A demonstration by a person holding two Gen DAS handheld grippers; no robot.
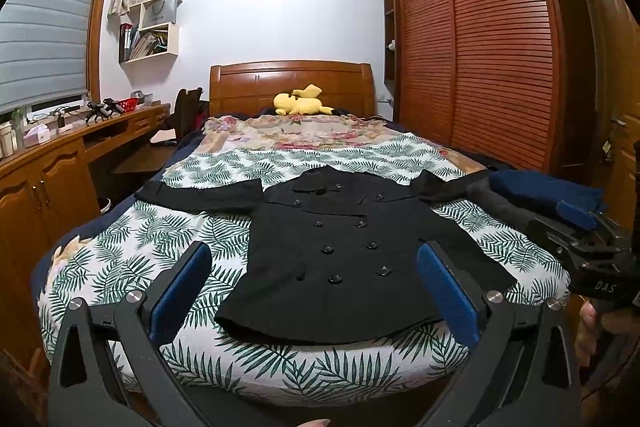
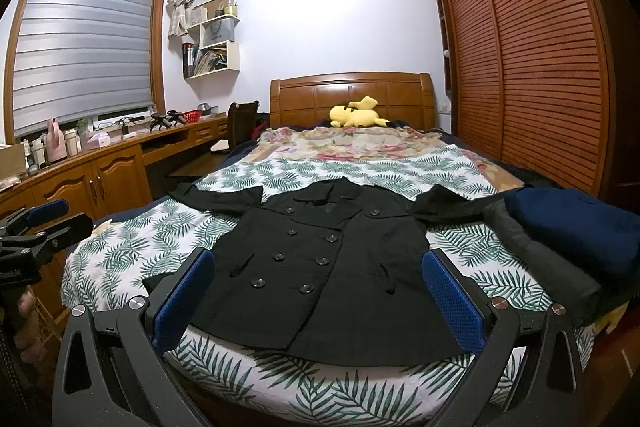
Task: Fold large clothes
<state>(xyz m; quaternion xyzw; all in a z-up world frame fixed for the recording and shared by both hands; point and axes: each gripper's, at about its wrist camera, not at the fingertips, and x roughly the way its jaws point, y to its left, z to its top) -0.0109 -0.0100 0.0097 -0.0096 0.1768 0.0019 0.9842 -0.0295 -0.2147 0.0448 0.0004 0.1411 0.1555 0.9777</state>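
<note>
**Black coat spread flat on the bed, both grippers released**

Bedroom walls are pale, with a slatted wooden wardrobe [image 1: 480,47] on one side and a wooden desk [image 2: 120,155] under the window blind. On the leaf-patterned bedspread [image 1: 120,259] lies the black double-breasted button coat [image 1: 344,247], front up, sleeves stretched sideways, hem at the bed's near edge. Beyond the coat, a yellow plush toy [image 1: 302,101] rests at the wooden headboard [image 2: 352,95]. Beside the coat's sleeve sits a stack of folded dark blue and grey clothes [image 2: 568,239]. The left gripper [image 1: 316,287] and right gripper [image 2: 320,295] hover before the coat's hem, blue-padded fingers [image 2: 452,303] spread wide, holding nothing.
</note>
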